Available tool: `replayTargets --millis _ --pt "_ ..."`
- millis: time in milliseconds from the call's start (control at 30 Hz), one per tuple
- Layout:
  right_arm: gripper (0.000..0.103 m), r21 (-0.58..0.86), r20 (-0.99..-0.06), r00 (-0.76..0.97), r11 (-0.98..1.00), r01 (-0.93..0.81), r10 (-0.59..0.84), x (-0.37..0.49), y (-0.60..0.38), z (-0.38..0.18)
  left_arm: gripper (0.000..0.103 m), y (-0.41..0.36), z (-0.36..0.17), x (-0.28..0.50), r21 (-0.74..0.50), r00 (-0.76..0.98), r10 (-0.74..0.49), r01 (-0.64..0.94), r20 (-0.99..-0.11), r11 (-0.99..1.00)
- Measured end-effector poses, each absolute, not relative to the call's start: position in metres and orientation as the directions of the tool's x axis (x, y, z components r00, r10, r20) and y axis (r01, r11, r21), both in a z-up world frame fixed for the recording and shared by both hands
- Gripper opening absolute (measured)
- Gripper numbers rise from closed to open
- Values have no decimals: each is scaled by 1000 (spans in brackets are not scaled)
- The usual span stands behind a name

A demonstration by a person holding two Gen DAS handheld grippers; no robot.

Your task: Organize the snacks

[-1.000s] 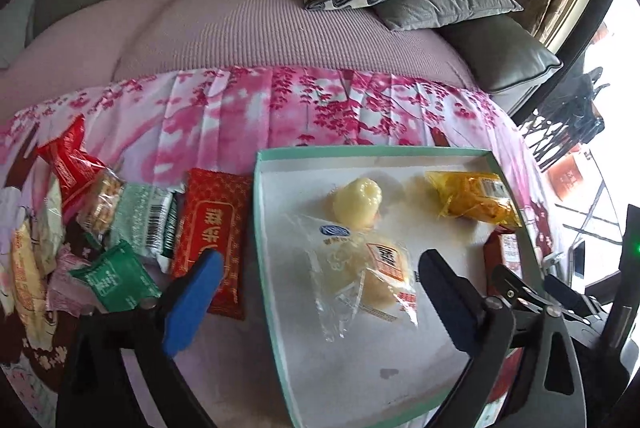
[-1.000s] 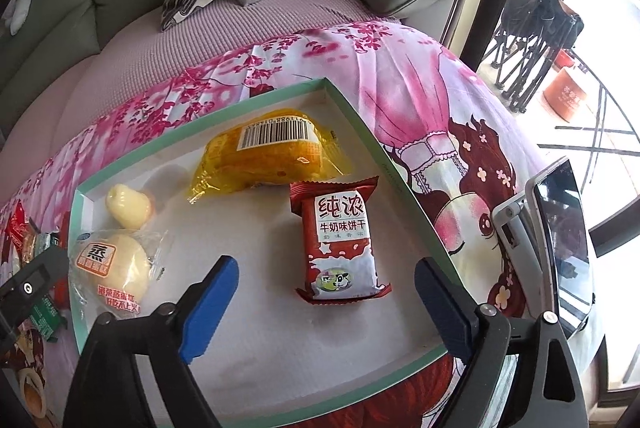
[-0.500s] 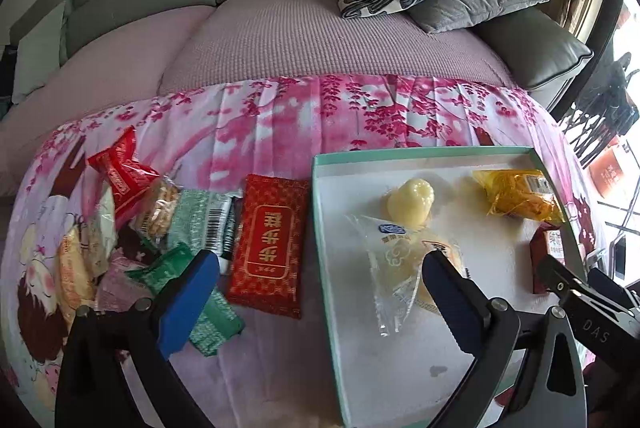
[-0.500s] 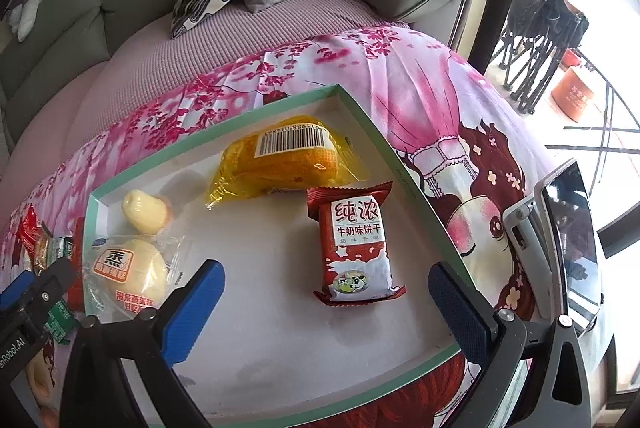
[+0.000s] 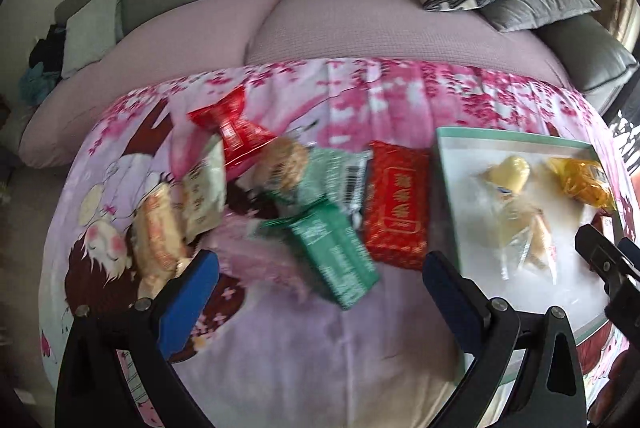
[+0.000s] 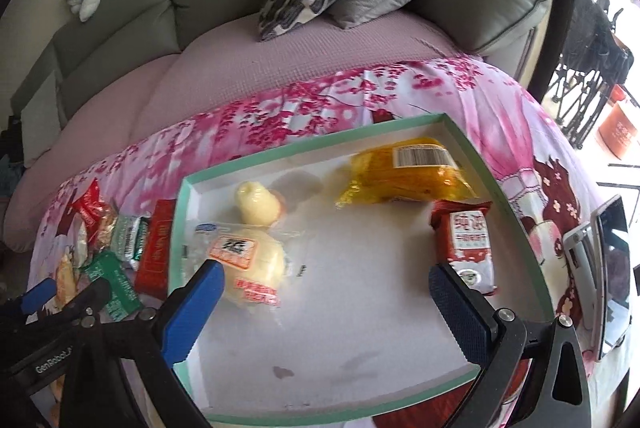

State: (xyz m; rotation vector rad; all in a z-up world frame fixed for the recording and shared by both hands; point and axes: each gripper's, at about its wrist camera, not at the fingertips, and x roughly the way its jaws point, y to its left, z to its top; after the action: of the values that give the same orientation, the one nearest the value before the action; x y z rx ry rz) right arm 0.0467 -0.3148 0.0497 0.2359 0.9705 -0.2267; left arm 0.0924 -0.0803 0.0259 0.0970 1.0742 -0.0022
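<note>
Snacks [image 5: 280, 195] lie in a loose heap on a pink blossom-print cloth [image 5: 392, 95] in the left wrist view, left of a green-rimmed tray [image 5: 442, 187]. The left gripper [image 5: 320, 280] hangs above them with its fingers spread wide and nothing between them. Bare cloth lies under and in front of the fingers, giving open room on the near side of the heap; the tray's left rim stands just beside a red packet [image 5: 396, 201]. That packet's long axis runs away from the camera, roughly along the rim. A green packet [image 5: 336, 256] lies tilted, its near end pointing toward the lower right. A red twisted wrapper [image 5: 232, 127] sits at the far edge of the heap. Behind the cloth, a mauve sofa seat [image 5: 340, 23] meets grey-green back cushions. The picture is blurred.

From the right wrist, the right gripper [image 6: 324, 298] hovers over the tray [image 6: 312, 151], its jaws just opened to their widest and gripping nothing. The white floor of the tray is clear in the near half. A yellow packet [image 6: 404, 171] lies crosswise along the far wall, barcode up. A red biscuit packet [image 6: 468, 240] lies near the right rim, long axis toward the camera. A wrapped bun [image 6: 248, 264] and a small yellow piece [image 6: 256, 203] sit by the left rim. A phone [image 6: 608, 268] stands off the tray's right side.
</note>
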Motion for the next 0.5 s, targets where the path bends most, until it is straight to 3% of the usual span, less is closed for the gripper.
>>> replayTargets --millis 500 --pt "103 124 -829 551 992 15 95 58 -201 35 101 21 33 83 67 460 143 -176 -877 982"
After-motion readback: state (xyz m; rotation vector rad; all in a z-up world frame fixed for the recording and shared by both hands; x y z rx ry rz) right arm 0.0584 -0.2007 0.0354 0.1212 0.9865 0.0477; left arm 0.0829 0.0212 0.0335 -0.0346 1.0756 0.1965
